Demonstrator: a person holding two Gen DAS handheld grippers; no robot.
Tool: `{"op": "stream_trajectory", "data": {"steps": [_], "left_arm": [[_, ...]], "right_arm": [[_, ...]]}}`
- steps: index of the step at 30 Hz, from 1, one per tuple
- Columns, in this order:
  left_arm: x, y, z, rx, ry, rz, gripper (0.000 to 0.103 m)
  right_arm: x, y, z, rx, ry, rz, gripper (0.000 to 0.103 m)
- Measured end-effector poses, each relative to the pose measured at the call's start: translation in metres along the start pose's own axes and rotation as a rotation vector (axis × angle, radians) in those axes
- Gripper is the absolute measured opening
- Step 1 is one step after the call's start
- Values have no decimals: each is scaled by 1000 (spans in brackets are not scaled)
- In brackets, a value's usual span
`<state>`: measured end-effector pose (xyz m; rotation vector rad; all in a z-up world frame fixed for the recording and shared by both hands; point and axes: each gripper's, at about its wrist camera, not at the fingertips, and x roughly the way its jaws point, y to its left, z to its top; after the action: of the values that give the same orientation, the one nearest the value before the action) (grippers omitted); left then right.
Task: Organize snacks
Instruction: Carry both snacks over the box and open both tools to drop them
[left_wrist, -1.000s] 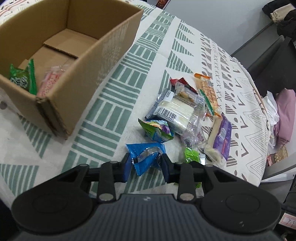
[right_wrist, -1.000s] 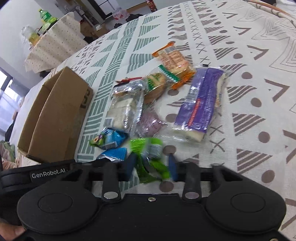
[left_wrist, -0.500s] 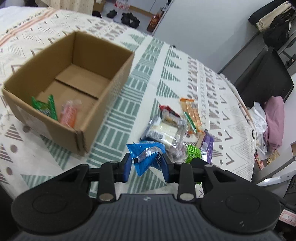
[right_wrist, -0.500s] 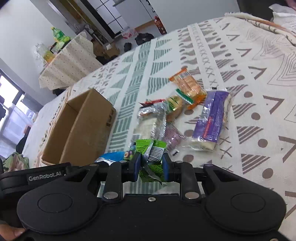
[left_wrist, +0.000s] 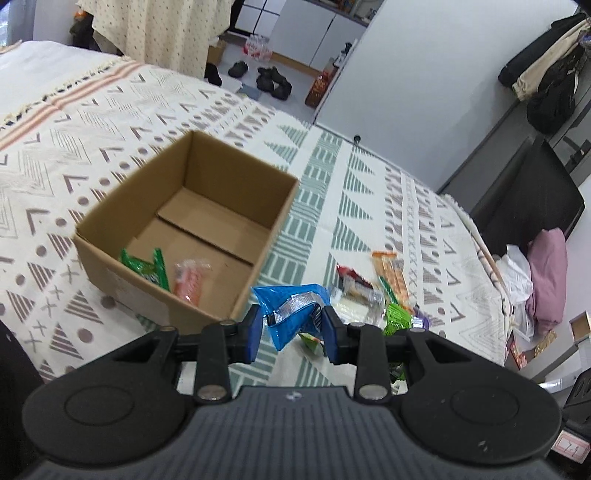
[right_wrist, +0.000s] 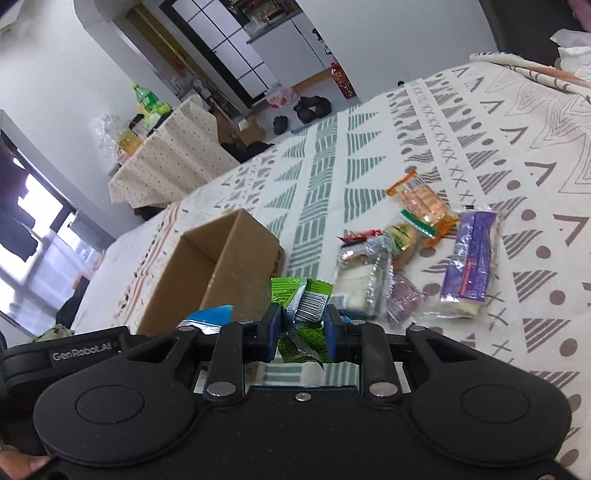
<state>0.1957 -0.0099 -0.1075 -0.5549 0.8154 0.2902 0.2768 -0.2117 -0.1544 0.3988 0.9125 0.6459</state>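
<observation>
Snacks hang clamped above the worktop beside the cardboard box (left_wrist: 192, 236): left tool (left_wrist: 291, 328) grips a blue packet (left_wrist: 291, 306), right tool (right_wrist: 301, 330) a green packet (right_wrist: 301, 299). Box holds a green pouch (left_wrist: 146, 267) and an orange pack (left_wrist: 190, 280).

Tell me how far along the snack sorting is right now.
Early stage. Two packets, green and orange, lie in the cardboard box. The left gripper holds a blue packet, the right gripper a green wrapper. The purple bar and other snacks remain outside.
</observation>
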Motion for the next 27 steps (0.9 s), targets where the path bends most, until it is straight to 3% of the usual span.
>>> {"op": "stream_trajectory", "data": {"steps": [18,27], "left_arm": [[-22,52,42,-76,-107,67,33],[-3,81,57,-121,-88,84,33]], "right_arm": [[21,42,2,8,-55,90,24],[43,54,2,35,-38,132,24]]}}
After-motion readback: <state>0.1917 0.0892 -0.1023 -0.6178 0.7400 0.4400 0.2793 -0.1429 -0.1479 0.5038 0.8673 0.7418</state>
